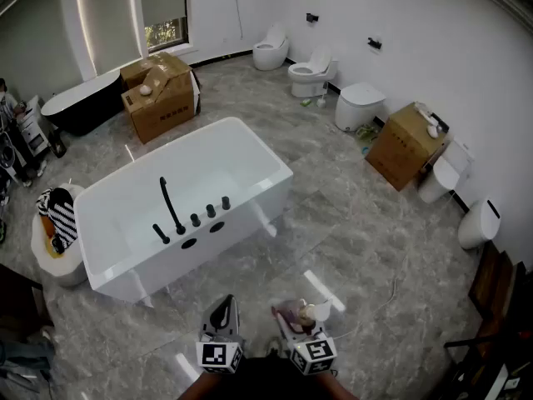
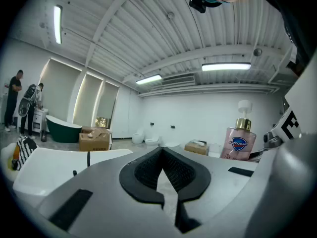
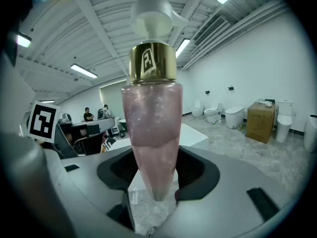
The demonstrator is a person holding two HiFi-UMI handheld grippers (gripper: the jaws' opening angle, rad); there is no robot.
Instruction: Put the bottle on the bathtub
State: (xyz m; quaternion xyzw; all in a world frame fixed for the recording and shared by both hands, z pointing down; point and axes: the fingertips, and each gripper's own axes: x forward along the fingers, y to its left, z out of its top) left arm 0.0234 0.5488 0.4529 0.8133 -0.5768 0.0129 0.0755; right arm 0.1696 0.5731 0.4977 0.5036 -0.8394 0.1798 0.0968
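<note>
A pink pump bottle [image 3: 151, 133] with a gold collar and white pump stands upright between the jaws of my right gripper [image 3: 153, 192], which is shut on its lower end. In the head view the bottle [image 1: 301, 313] and right gripper [image 1: 293, 322] sit at the bottom centre, over the floor, short of the white bathtub [image 1: 258, 152]. My left gripper [image 1: 223, 315] hangs beside it, its jaws closed with nothing between them [image 2: 166, 182]. The left gripper view shows the bottle [image 2: 240, 140] at right and the bathtub rim [image 2: 59, 157] at left.
A black faucet set [image 1: 179, 215] stands on the bathtub's near ledge. Cardboard boxes [image 1: 162, 98] [image 1: 406, 144], several toilets [image 1: 312, 72] and a dark bathtub [image 1: 83, 102] line the room's far side. A white bin with striped cloth [image 1: 57, 232] stands left of the tub. People stand at far left [image 2: 12, 100].
</note>
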